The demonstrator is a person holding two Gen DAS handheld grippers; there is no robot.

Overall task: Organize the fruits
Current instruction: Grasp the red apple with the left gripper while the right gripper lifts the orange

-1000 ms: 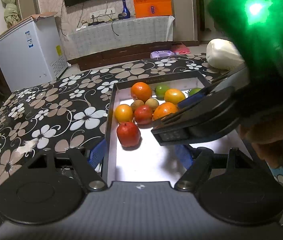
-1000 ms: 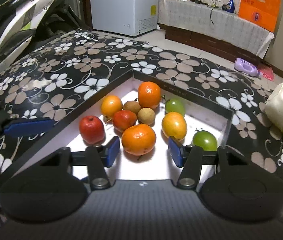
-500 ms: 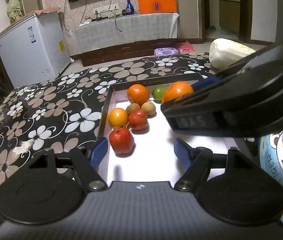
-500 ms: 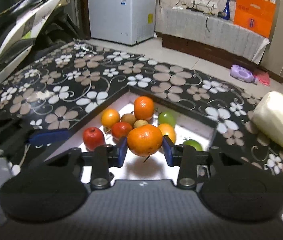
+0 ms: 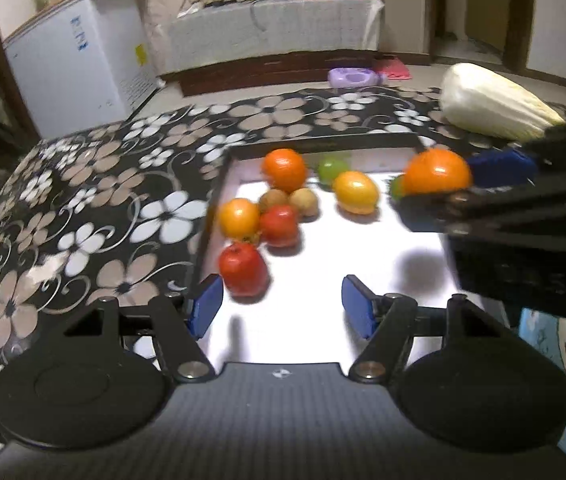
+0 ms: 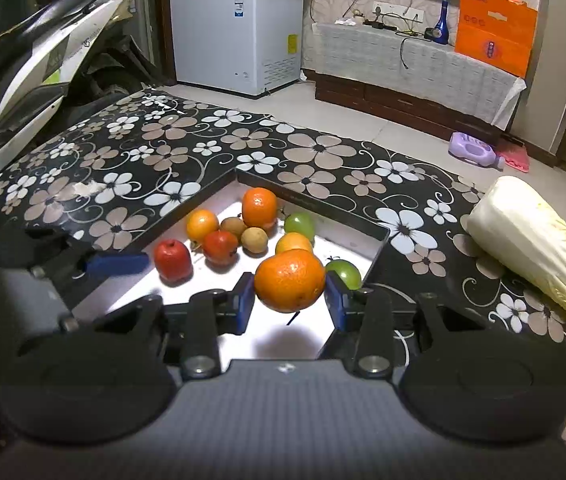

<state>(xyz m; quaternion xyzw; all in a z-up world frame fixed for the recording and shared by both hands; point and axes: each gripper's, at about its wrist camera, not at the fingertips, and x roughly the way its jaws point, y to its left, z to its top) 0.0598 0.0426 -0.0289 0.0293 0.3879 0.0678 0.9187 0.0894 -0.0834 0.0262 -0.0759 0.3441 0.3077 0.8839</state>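
Right tool [image 6: 289, 300] clamps round dimpled orange [image 6: 289, 280] | left tool [image 5: 279, 306] apart | tray [image 5: 363, 300] seemingly glossy

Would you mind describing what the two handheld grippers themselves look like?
Both look alike: the left gripper and right gripper have black linkage arms with silver pivot screws, round black discs, a dark carbon-weave body with a small white logo, and blue pads. No cables or sleeves show.

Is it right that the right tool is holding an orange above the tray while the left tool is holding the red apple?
Not quite. The right tool does hold the orange above the tray, but the left tool is open and holds nothing. The red apple lies in the tray just ahead of its left finger. The left wrist view shows it.
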